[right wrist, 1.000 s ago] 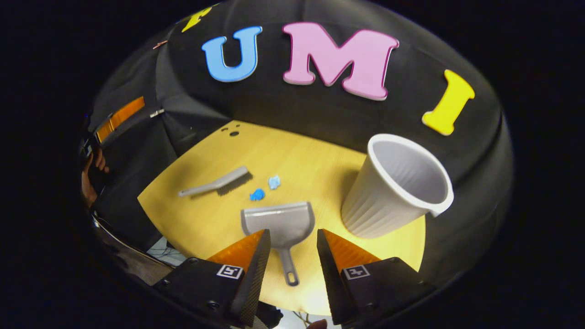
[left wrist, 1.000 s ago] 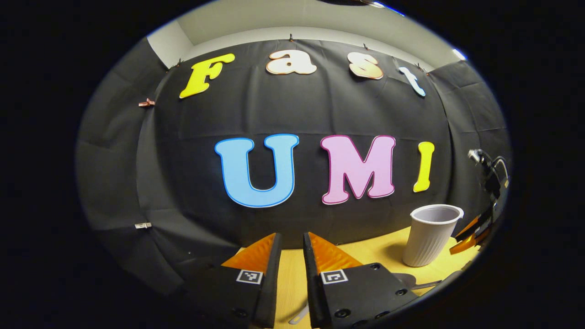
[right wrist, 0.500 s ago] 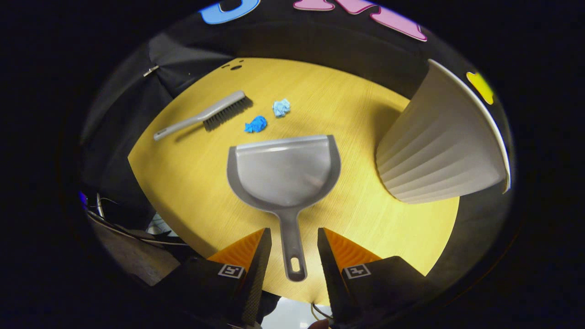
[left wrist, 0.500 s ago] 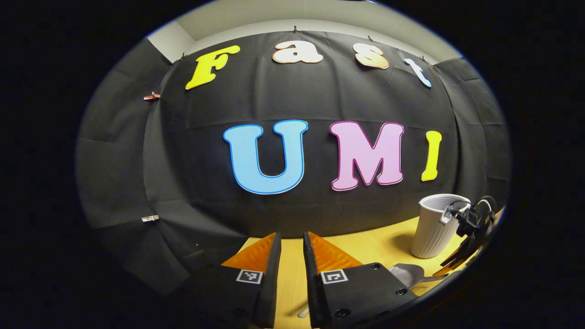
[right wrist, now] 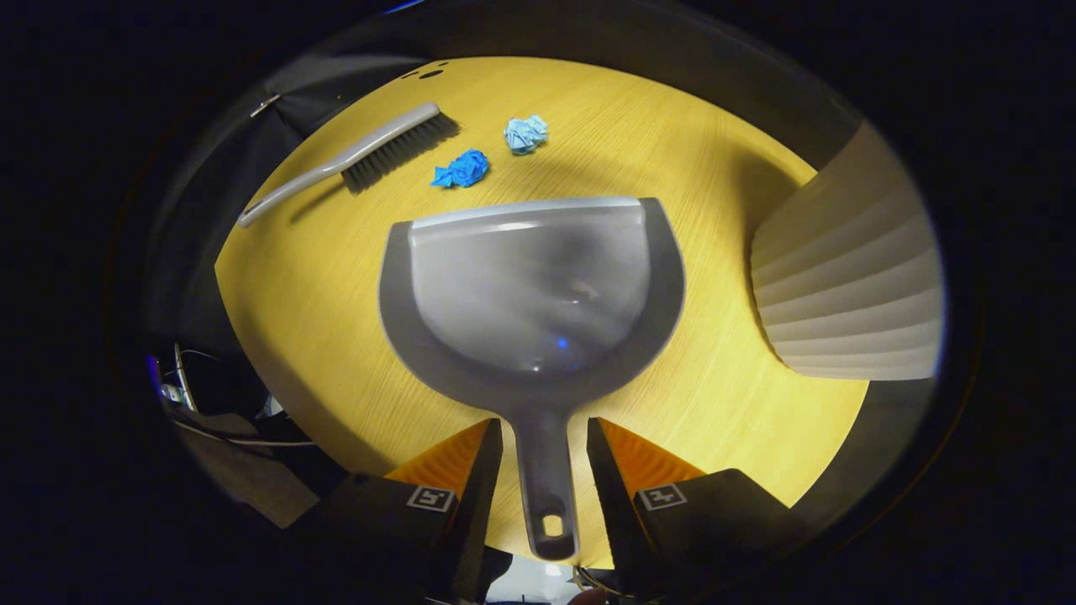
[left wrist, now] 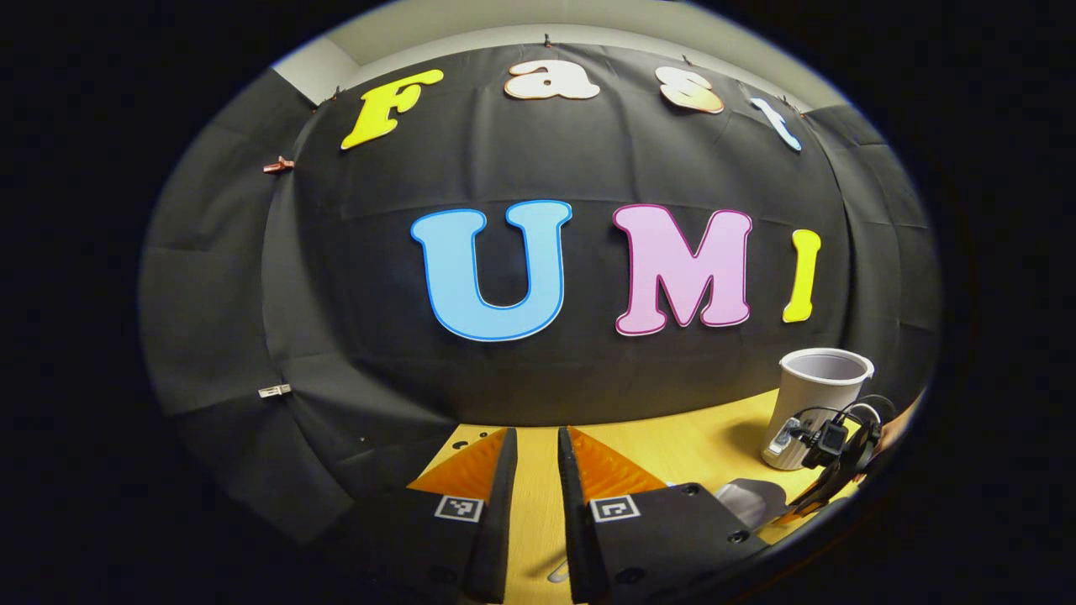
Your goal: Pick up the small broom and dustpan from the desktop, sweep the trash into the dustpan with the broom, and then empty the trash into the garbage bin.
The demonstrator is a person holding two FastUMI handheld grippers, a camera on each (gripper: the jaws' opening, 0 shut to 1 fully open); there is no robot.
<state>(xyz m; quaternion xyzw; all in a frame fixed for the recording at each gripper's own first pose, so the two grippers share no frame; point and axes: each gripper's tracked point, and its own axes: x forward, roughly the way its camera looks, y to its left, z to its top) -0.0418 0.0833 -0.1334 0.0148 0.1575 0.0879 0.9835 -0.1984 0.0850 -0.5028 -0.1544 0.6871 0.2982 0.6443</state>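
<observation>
Right hand-held gripper sits with fingers apart either side of the grey dustpan handle on the yellow bench, broom and two blue paper scraps beyond, while left hand-held gripper hovers nearly closed, empty.
</observation>
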